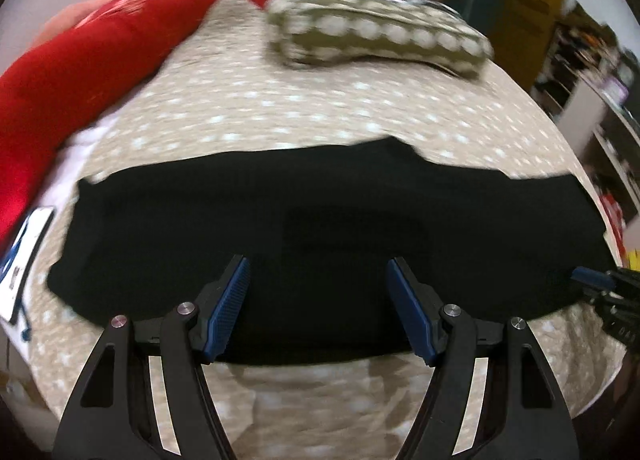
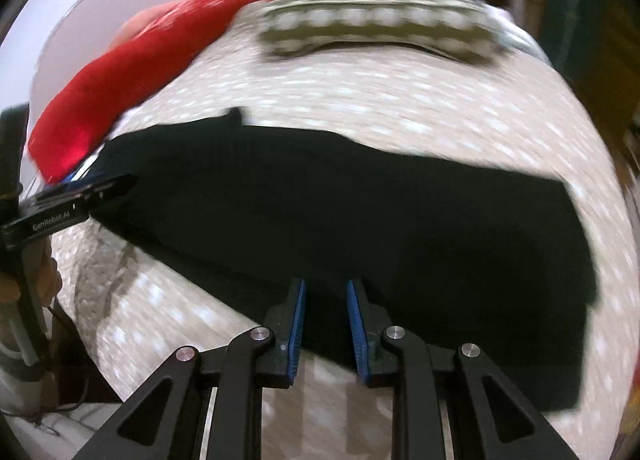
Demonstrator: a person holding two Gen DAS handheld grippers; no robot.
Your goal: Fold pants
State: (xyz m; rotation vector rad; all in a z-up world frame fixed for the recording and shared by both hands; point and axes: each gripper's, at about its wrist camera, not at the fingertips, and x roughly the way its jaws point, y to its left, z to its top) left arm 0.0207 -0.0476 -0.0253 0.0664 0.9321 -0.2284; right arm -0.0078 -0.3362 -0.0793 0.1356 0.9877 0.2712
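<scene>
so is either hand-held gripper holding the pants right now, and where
No. The left hand-held gripper is wide open and the right hand-held gripper narrowly open, both empty over the near edge of the black pants.

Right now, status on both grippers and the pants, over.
Left gripper open wide, empty, over pants. Right gripper narrowly open, nothing pinched. Pants lie as a flat black band on the bedspread. Red blanket and olive pillow clear of the pants.

Bare bedspread (image 1: 320, 115) lies open between the black pants (image 1: 320, 219) and the bed's far edge. A red blanket (image 1: 100, 59) crowds the left edge; a dotted olive pillow (image 1: 380, 35) blocks the far edge.
</scene>
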